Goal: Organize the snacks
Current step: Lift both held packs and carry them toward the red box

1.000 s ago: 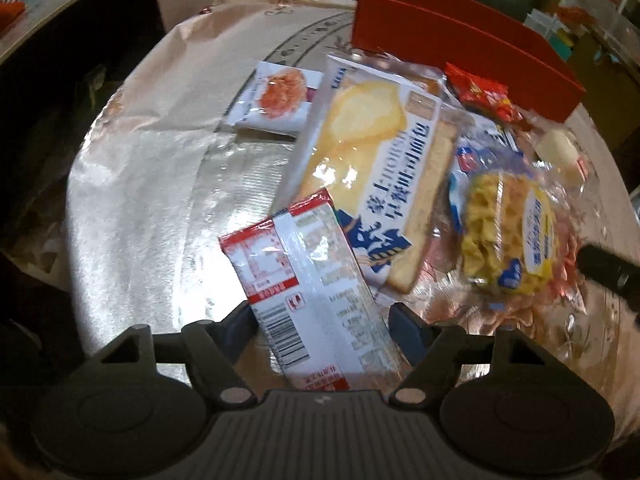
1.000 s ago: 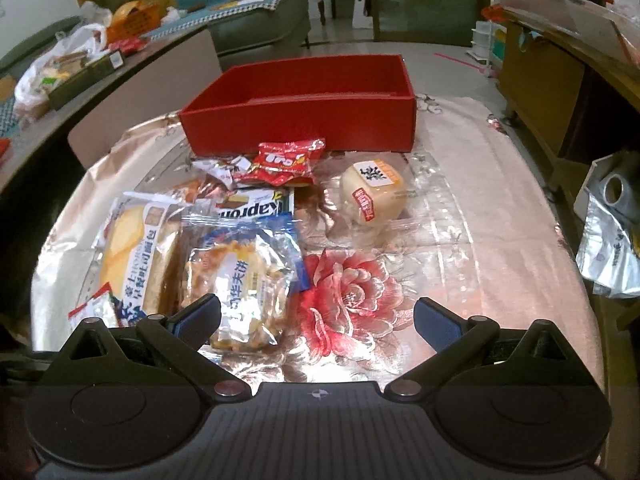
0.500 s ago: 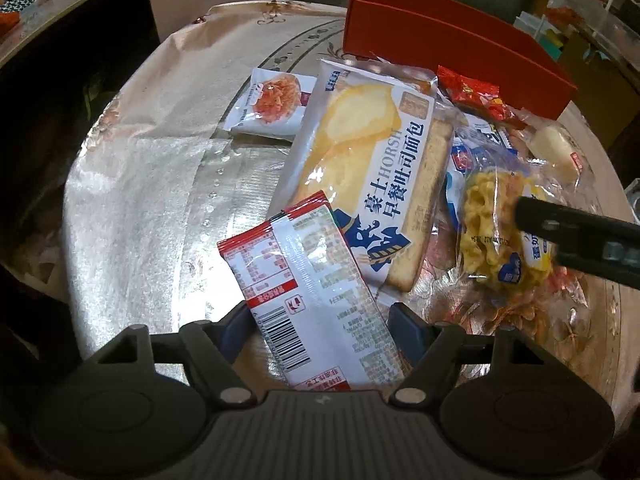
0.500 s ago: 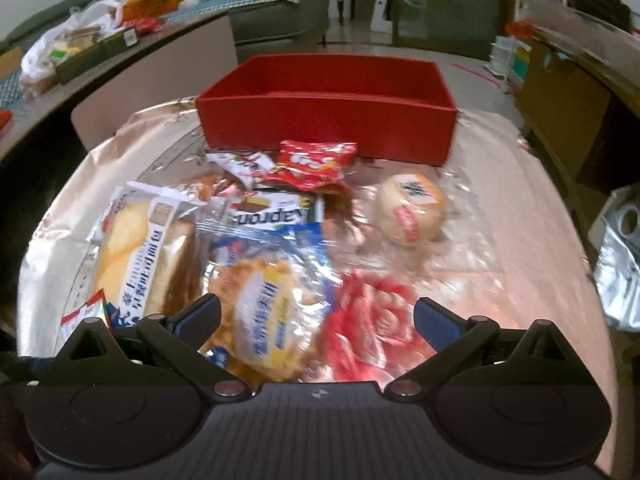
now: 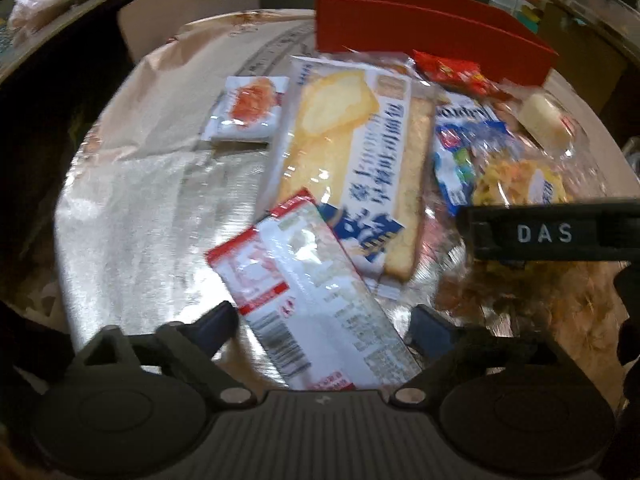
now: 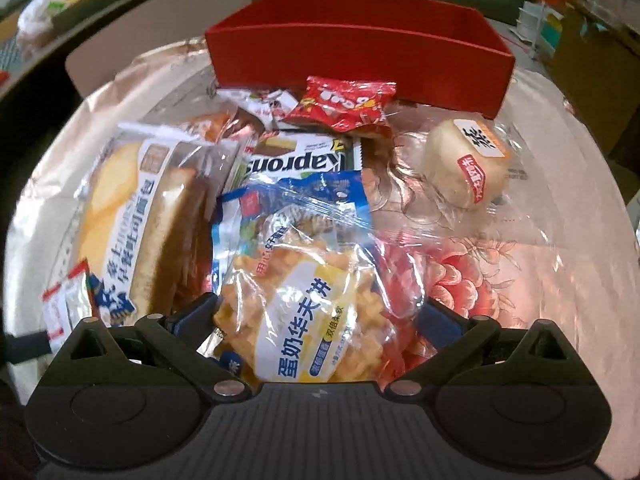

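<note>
Left wrist view: red-and-white sachet [image 5: 316,300] lying flat between the left gripper [image 5: 324,322] fingers, long axis slanted, red-topped end up-left toward the red box [image 5: 432,46], barcode end down-right toward the camera.
Left jaws: opening, spread wide, pads clear of the sachet on both sides.
Bread loaf pack [image 5: 352,160]: nearer the red box than the sachet, long axis running from the box down toward the camera, lower end overlapped by the sachet's top corner.
Small orange-print packet [image 5: 248,110]: left of the bread pack, flat, near side of the red box.
Right gripper finger in left view: dark bar [image 5: 548,234] with white lettering, level across the right side, over the waffle pack [image 5: 516,184].
Right wrist view: waffle pack [image 6: 304,304] between the right gripper [image 6: 316,314] fingers, long axis roughly from the camera toward the red box [image 6: 360,60], blue end toward the box.
Right jaws: spread, fingers at either side of the pack; contact with the wrapper not possible to tell.
Gripper pose: both pointed steeply down at the tabletop, fingers forward toward the red box.
Red snack bag [image 6: 346,104]: just in front of the red box's near wall, crumpled.
Round wrapped pastry [image 6: 466,162]: right of the pile, near the box's right corner, tilted.
Green-and-white wafer pack [image 6: 296,160]: between the red bag and the waffle pack.
Surface: round table [image 6: 540,240] under a shiny floral cloth with clear plastic over it, red box at the far edge.
Room: cluttered counters and bags behind the box, dim at the edges.
</note>
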Action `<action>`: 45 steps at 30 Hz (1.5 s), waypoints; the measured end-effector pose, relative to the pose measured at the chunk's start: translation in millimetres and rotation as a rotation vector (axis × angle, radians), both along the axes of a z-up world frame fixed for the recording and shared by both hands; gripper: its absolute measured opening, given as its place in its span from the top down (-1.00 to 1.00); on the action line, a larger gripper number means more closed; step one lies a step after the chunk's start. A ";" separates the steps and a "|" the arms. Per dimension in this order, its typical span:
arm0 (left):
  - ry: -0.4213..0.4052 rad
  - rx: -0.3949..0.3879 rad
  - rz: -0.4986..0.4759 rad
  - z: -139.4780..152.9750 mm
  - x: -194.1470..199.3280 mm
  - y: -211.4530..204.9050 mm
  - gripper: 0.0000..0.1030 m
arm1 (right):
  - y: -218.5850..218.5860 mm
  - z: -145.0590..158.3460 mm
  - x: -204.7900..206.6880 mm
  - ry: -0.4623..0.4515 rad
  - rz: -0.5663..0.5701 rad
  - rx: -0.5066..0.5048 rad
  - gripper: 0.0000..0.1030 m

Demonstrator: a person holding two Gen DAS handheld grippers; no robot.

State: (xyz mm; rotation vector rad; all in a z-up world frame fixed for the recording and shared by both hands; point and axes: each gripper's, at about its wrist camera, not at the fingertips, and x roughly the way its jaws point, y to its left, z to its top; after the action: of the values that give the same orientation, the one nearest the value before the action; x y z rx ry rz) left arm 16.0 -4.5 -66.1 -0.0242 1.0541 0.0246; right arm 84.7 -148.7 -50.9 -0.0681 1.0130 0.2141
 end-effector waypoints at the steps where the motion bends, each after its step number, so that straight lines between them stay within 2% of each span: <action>1: -0.003 0.010 -0.005 -0.6 -0.6 -1.5 -0.85 | 0.5 -0.8 -1.0 -0.004 0.006 -0.005 -1.00; 3: -0.003 -0.001 0.018 0.2 -1.2 1.8 -0.83 | 1.5 -2.8 -2.7 -0.019 0.024 -0.019 -1.00; 6: -0.009 -0.012 0.062 5.2 -3.3 8.4 -0.55 | 0.4 -2.2 -2.2 -0.010 0.067 -0.031 -1.00; 8: -0.013 -0.005 0.086 7.8 -5.7 10.8 -0.28 | -3.7 1.8 -2.2 -0.008 0.065 -0.030 -0.85; 11: -0.009 -0.007 0.105 9.6 -5.5 14.5 -0.15 | -8.1 8.1 -5.2 -0.005 0.087 -0.019 -0.63; 13: 0.003 -0.020 0.119 11.0 -4.9 17.5 -0.10 | -11.7 9.3 -7.4 0.003 0.093 -0.013 -0.62; 17: -0.006 -0.022 0.129 21.7 -8.5 17.0 -0.05 | -19.2 14.6 -12.9 -0.005 0.099 -0.014 -0.60; 22: -0.086 -0.043 0.066 42.6 -9.4 11.7 0.00 | -28.1 30.8 -19.9 -0.042 0.088 0.033 -0.60; 26: -0.122 -0.114 0.051 54.9 -0.8 16.3 0.04 | -34.5 37.2 -23.7 -0.066 0.064 0.031 -0.59; 32: -0.154 -0.166 0.048 66.8 14.6 17.0 0.04 | -34.6 60.1 -29.4 -0.100 0.063 0.031 -0.59; 35: -0.175 -0.162 0.012 77.8 27.2 8.9 0.05 | -38.2 65.3 -22.1 -0.120 0.062 0.049 -0.59; 38: -0.237 -0.098 -0.038 88.0 46.8 -3.5 0.05 | -44.3 67.6 -6.8 -0.146 0.046 0.083 -0.59; 41: -0.271 -0.137 -0.050 100.3 72.1 -7.3 0.05 | -50.6 71.5 10.7 -0.166 0.036 0.110 -0.59; 45: -0.317 -0.143 -0.057 109.0 96.7 -10.8 0.05 | -54.6 77.8 33.5 -0.197 0.028 0.132 -0.59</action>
State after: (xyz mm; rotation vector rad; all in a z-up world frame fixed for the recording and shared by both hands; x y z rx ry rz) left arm 112.6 -15.3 42.8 -0.1235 0.7375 -0.1030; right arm 118.2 -203.3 26.9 0.0169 0.7997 0.2937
